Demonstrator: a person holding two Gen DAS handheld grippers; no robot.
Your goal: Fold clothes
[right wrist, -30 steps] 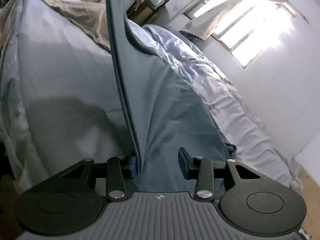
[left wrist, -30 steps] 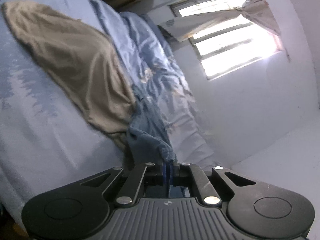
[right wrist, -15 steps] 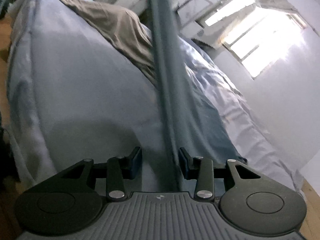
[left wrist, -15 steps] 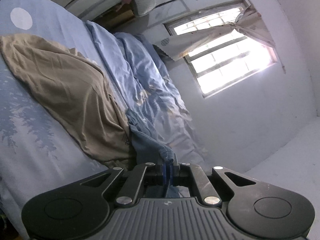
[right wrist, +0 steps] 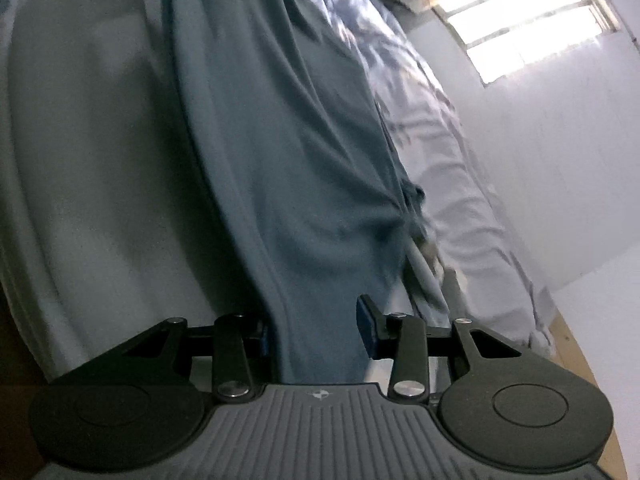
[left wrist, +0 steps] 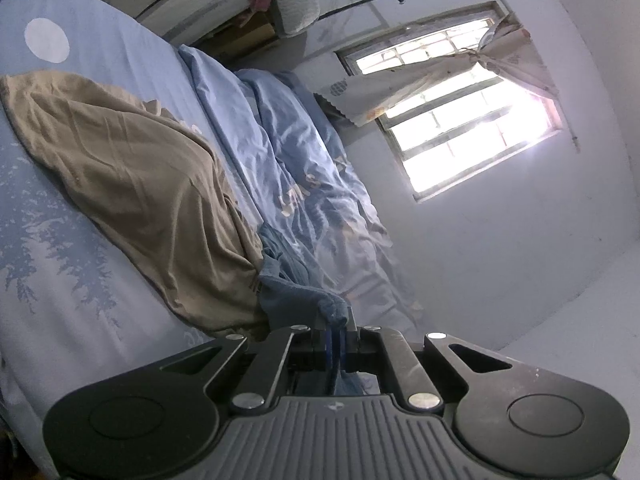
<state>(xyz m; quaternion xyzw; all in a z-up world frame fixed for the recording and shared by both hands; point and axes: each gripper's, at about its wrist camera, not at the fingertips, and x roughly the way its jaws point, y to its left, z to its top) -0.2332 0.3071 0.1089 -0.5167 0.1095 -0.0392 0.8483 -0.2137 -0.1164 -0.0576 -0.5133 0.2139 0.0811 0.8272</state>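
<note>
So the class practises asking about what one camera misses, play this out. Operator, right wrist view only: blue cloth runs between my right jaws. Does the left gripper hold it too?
Observer: Yes. The left gripper has its jaws shut on a bunched edge of the blue cloth.
Operator: Is there anything else to fold?
Observer: A tan garment lies crumpled on the bed.
Operator: Is it clear of the blue cloth?
Observer: No, their edges meet just ahead of the left jaws. I cannot tell which lies on top.
</note>
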